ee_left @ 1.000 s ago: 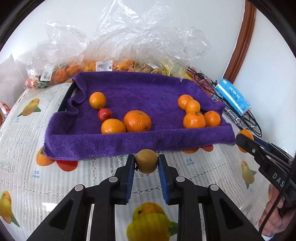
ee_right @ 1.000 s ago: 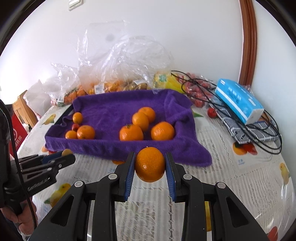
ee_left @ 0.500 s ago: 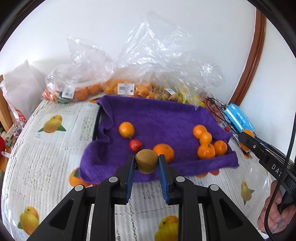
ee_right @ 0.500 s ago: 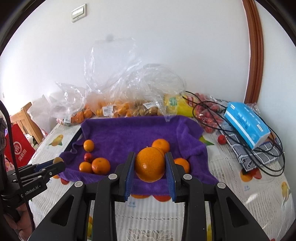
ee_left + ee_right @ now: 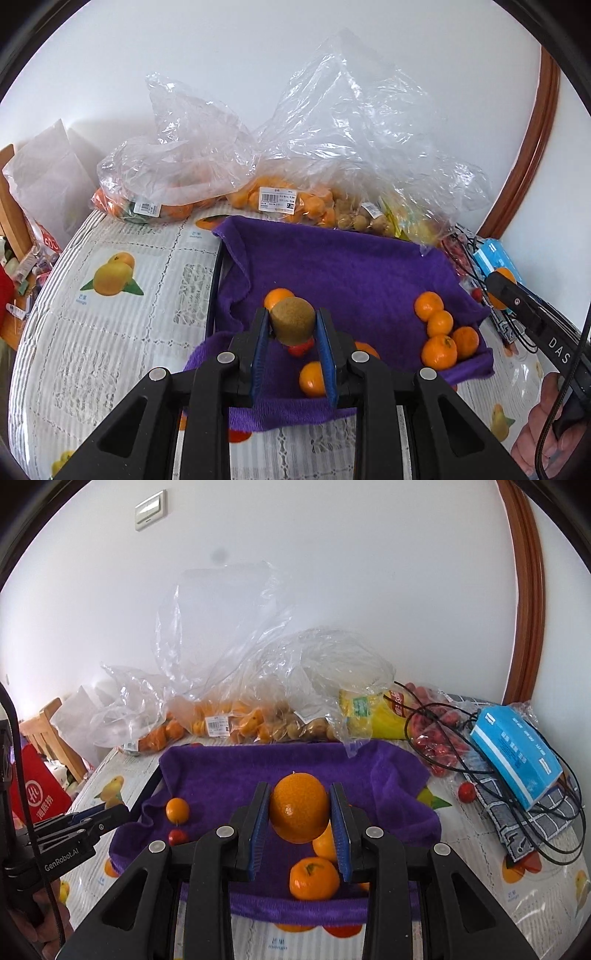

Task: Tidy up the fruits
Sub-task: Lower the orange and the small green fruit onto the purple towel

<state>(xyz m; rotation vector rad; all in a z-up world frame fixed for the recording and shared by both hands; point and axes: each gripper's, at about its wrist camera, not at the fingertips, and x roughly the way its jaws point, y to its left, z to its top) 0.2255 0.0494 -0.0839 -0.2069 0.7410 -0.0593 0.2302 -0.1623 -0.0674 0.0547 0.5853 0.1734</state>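
My left gripper (image 5: 292, 322) is shut on a brown kiwi (image 5: 291, 319), held in the air above the near left part of the purple towel (image 5: 343, 266). My right gripper (image 5: 299, 812) is shut on a large orange (image 5: 298, 812), held over the towel's (image 5: 258, 771) near edge. On the towel lie several small oranges (image 5: 439, 332), a small red fruit (image 5: 301, 349) and more oranges on the left (image 5: 312, 378). The right gripper also shows at the right edge of the left wrist view, its tip (image 5: 496, 284) against the orange.
Clear plastic bags of oranges and brown fruit (image 5: 280, 199) line the wall behind the towel. A blue tissue pack (image 5: 517, 753), black cables (image 5: 480, 731) and a checked cloth (image 5: 535, 819) lie at the right. A fruit-print tablecloth (image 5: 110, 314) covers the table. A wooden chair (image 5: 44, 723) stands at the left.
Both grippers have risen and moved forward from the table's near edge to above the towel, each keeping its fruit. The towel and bags now sit lower in both views.
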